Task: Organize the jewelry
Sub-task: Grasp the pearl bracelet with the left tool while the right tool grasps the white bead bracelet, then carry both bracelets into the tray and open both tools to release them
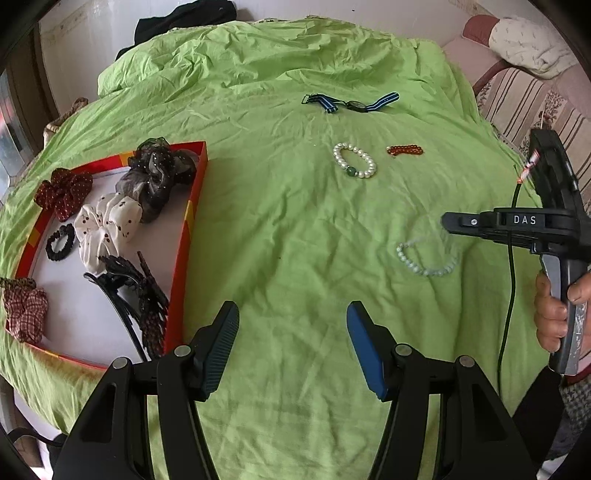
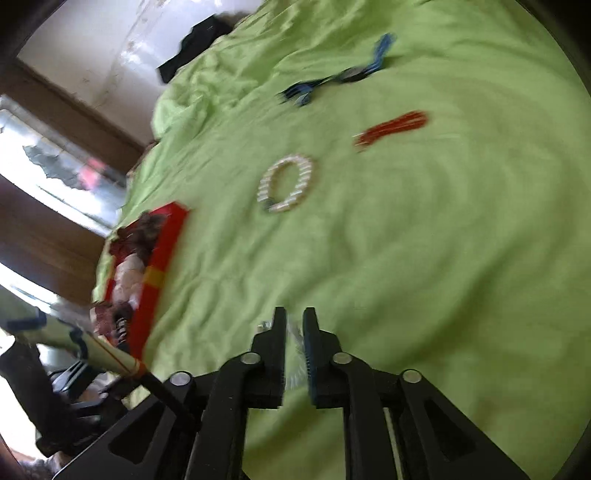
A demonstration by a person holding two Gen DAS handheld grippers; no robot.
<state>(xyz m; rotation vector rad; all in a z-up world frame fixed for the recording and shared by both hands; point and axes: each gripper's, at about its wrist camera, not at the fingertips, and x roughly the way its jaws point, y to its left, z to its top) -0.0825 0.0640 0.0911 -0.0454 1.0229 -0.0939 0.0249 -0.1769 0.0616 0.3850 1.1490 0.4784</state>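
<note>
Green bedding [image 1: 295, 229] covers the whole work surface; a striped sofa [image 1: 517, 103] stands at the far right and a dark garment [image 1: 184, 18] lies at the far edge.

Largest item: one red-rimmed tray [image 1: 188, 236] with a white floor, at your near left. You have seven hair accessories in it: a dark dotted scrunchie [image 1: 155, 177], a red dotted scrunchie [image 1: 64, 192], a white scrunchie [image 1: 107, 225], a small black hair tie [image 1: 59, 242], a plaid scrunchie [image 1: 26, 310], a black headband [image 1: 118, 310] and a dark hair clip [image 1: 149, 295].

Four jewelry pieces lie loose on the bedding, all outside the tray:
- One watch [image 1: 351, 101] with a blue striped strap, farthest from you.
- One white pearl bracelet [image 1: 354, 160] with a single green bead, mid-field.
- One red bead bracelet [image 1: 404, 149], just right of the pearl one.
- One pale bead bracelet [image 1: 424, 258], nearest, at the right.

Readable text: "DAS" in white letters on the right gripper [image 1: 454, 223] body, seen in the left wrist view.

Left gripper [image 1: 291, 339]: fingers spread wide, nothing between them, above bare bedding.

Right gripper: the right wrist view is motion-blurred. The fingers [image 2: 280, 332] stand almost together, with a pale, blurred object in the narrow gap. You cannot tell whether they clamp the pale bead bracelet.
</note>
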